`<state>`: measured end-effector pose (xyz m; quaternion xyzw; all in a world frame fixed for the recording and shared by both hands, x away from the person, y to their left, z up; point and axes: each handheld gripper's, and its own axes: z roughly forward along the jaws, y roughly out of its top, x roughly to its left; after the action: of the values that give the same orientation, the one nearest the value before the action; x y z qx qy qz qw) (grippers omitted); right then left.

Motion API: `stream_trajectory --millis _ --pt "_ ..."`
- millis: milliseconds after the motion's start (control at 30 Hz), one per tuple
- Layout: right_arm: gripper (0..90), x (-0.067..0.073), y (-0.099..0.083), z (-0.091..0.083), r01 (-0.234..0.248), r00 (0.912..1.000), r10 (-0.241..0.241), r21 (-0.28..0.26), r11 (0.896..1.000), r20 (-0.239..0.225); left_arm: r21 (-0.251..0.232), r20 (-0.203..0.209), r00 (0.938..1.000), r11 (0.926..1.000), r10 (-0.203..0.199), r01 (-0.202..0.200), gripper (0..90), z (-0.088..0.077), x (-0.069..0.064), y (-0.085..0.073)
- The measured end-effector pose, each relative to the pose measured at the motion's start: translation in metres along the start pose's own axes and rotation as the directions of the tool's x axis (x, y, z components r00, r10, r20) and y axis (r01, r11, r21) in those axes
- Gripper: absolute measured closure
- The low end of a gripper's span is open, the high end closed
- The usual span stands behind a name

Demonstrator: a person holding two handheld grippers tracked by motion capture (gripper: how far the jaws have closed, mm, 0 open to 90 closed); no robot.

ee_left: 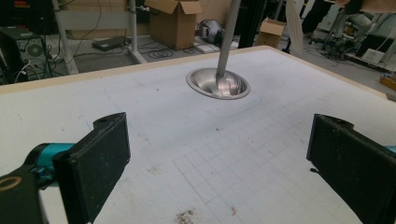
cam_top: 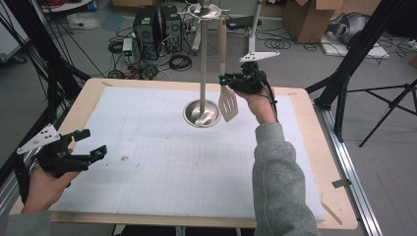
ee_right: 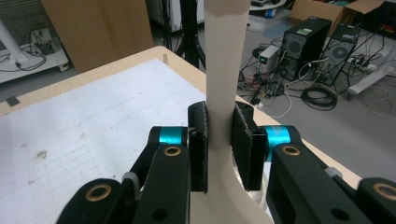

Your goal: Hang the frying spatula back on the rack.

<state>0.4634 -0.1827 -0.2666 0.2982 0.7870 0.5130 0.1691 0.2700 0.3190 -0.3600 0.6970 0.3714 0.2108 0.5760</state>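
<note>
Two black jaws of the right gripper [cam_top: 232,83] pinched the white spatula [cam_top: 227,104] by its handle, its blade hanging just below them beside the metal stand [cam_top: 202,114], so the next move was probably lifting it onto a hook, while the left gripper [cam_top: 91,145] waited wide open.

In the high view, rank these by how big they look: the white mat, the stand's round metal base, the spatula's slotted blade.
1. White mat, by far the largest.
2. Round metal base of the stand.
3. Slotted blade of the spatula, narrower than the base; it is held up nearer the camera in the right gripper, so its true size may be smaller.
</note>
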Motion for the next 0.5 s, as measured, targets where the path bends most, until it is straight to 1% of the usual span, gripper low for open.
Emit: stream_trajectory --millis 67,233,300,333,400,500 --pt "77.3 0.0 0.0 0.002 -0.007 1.0 0.007 -0.006 1.0 -0.004 -0.001 0.0 1.0 1.0 -0.002 0.002 6.6 -0.001 0.0 0.0" --pt "75.4 0.0 0.0 0.003 -0.018 0.9998 0.018 -0.012 1.0 0.011 -0.003 -0.005 1.0 1.0 0.0 0.0 6.6 -0.002 0.0 0.0" --pt "68.0 0.0 0.0 0.001 -0.034 0.9993 0.035 -0.035 0.999 0.011 -0.002 -0.004 1.0 1.0 0.0 0.0 6.6 -0.002 -0.001 0.0" --pt "64.6 0.0 0.0 -0.001 -0.031 0.9993 0.032 -0.042 0.999 0.019 -0.001 -0.005 1.0 1.0 0.002 -0.002 6.6 -0.002 -0.001 0.0" --pt "60.5 0.0 -0.001 -0.004 -0.028 0.9992 0.029 -0.04 0.999 0.026 -0.001 -0.002 1.0 1.0 0.003 -0.003 6.6 -0.002 -0.001 0.0" --pt "50.3 0.001 -0.004 -0.01 -0.033 0.9985 0.035 -0.051 0.998 0.042 -0.006 0.0 1.0 1.0 0.005 -0.005 6.6 -0.002 -0.001 0.001"
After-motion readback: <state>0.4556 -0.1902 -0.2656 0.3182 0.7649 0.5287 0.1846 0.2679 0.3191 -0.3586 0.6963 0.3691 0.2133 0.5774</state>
